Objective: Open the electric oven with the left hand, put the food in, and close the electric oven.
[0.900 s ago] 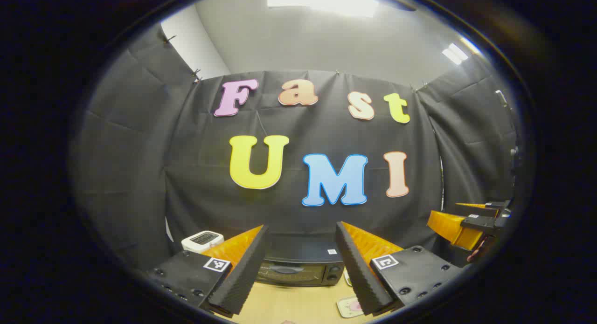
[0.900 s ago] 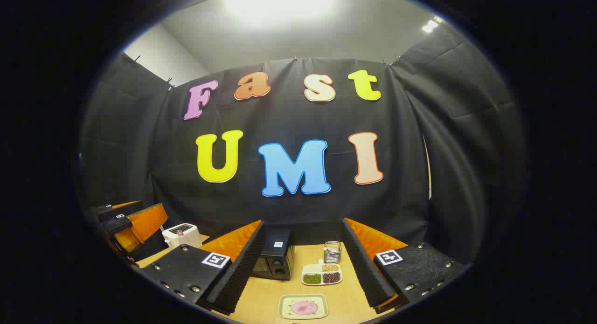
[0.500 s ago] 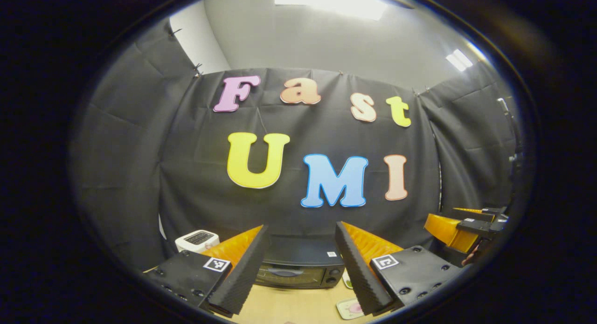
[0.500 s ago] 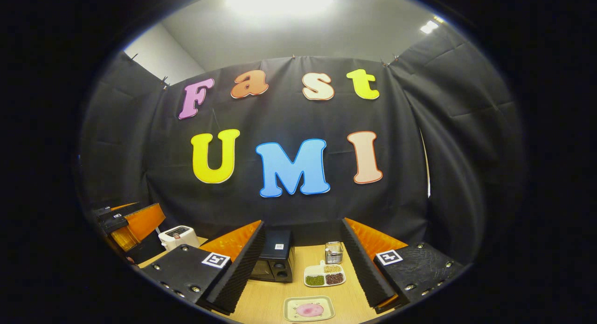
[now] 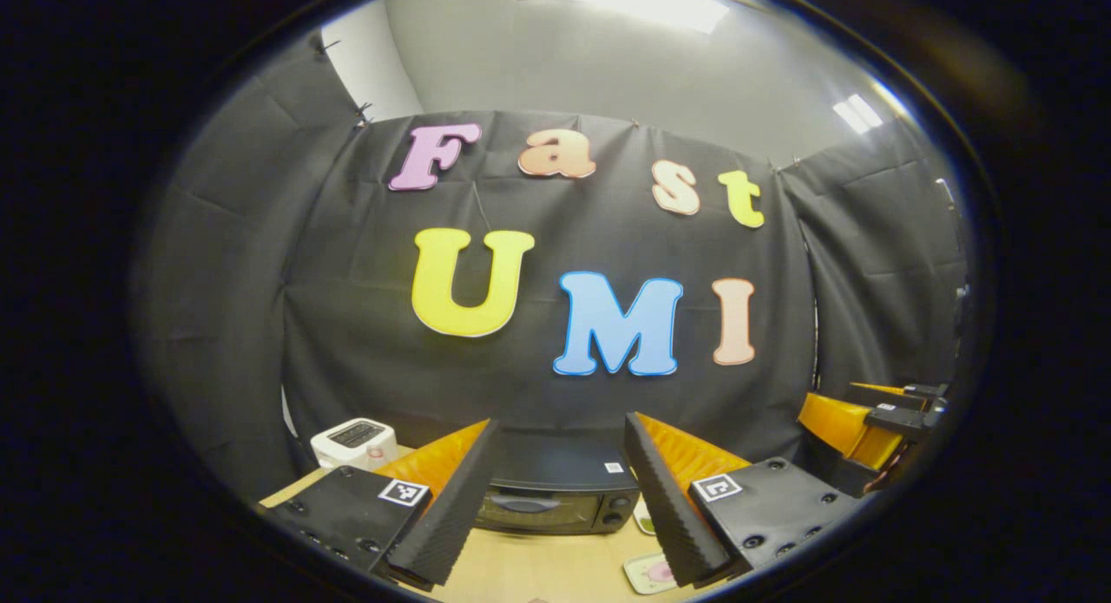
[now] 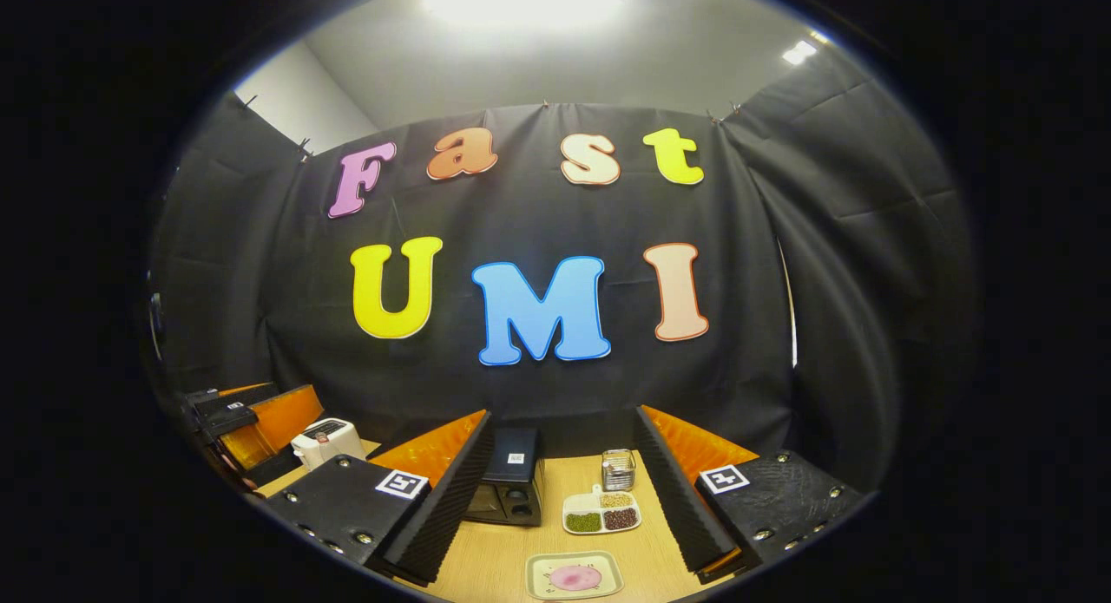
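Observation:
The black electric oven (image 5: 555, 494) stands on the wooden table against the back cloth, its door shut. It lies straight ahead between the fingers of my left gripper (image 5: 553, 507), which is open and held well short of it. In the right gripper view the oven (image 6: 510, 490) sits left of centre. A square plate with a pink piece of food (image 6: 575, 576) lies near the table's front. My right gripper (image 6: 555, 507) is open above the table with nothing in it. The right gripper (image 5: 868, 421) also shows far off at the right of the left gripper view.
A white toaster (image 5: 354, 441) stands left of the oven. A white divided dish of beans (image 6: 601, 514) and a small glass jar (image 6: 618, 469) sit right of the oven. The left gripper (image 6: 252, 421) appears at the left edge of the right gripper view.
The left gripper's view has shifted slightly, so the oven and toaster show a little more fully. The right gripper has barely moved. Both grippers stay open.

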`<state>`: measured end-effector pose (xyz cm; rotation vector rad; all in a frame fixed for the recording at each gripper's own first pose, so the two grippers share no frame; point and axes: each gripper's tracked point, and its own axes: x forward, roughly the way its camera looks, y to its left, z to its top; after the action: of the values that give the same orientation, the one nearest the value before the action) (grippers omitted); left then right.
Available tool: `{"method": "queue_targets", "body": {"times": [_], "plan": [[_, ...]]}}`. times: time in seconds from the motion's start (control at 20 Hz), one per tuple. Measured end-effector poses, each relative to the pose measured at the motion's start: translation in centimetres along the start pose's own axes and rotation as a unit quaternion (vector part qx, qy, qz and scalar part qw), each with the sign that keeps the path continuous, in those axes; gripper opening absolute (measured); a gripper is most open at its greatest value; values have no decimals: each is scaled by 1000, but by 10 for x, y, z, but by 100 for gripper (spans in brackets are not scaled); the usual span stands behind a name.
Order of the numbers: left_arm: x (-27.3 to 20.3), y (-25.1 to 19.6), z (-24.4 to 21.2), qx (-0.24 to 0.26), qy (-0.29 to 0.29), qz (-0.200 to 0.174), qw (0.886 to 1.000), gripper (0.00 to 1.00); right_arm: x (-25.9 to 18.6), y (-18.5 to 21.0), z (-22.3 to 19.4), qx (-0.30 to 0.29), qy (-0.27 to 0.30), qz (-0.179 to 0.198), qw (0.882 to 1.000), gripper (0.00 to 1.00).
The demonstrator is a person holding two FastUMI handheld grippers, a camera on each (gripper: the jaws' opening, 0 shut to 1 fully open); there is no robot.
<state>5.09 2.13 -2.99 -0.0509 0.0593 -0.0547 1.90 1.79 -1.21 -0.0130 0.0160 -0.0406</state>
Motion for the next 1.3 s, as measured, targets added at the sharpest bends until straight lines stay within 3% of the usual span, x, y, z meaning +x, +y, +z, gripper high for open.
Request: {"method": "queue_targets", "body": {"times": [0.1,0.15,0.2,0.3,0.35,0.5,0.6,0.65,0.7,0.8,0.85,0.95,1.0,1.1,1.3], "plan": [[12,2,-14,-3,14,-1,1000,99,1,-1,-6,-1,6,-1,1000,98],[19,3,-22,-3,22,1,1000,99,2,-1,-9,-1,9,-2,1000,98],[29,6,-32,-5,32,-1,999,91,4,-2,-11,-2,13,-3,1000,98],[49,7,-51,-6,57,-6,998,91,8,-3,-18,-4,20,-4,1000,98],[59,8,-61,-6,69,-9,998,99,9,-4,-20,-5,23,-5,1000,98],[92,15,-93,0,104,-11,995,95,14,-8,-28,-9,32,-12,999,98],[113,18,-121,2,136,-14,991,98,18,-13,-35,-10,42,-19,999,98],[122,19,-138,0,156,-17,988,92,20,-16,-40,-10,47,-23,999,98],[132,22,-157,-3,176,-16,984,95,21,-19,-44,-11,53,-28,998,98],[149,29,-184,-5,202,-10,979,92,23,-25,-52,-14,63,-37,997,98],[157,32,-195,-4,211,-7,978,99,26,-29,-55,-15,67,-43,997,98],[174,38,-214,5,223,-6,975,95,27,-34,-60,-16,74,-54,996,98],[181,39,-223,11,226,-8,974,99,27,-37,-62,-16,77,-58,995,98],[195,44,-240,15,236,-6,972,95,29,-41,-67,-18,84,-65,994,98],[207,51,-270,12,267,5,964,99,33,-46,-70,-23,90,-75,993,98]]}}
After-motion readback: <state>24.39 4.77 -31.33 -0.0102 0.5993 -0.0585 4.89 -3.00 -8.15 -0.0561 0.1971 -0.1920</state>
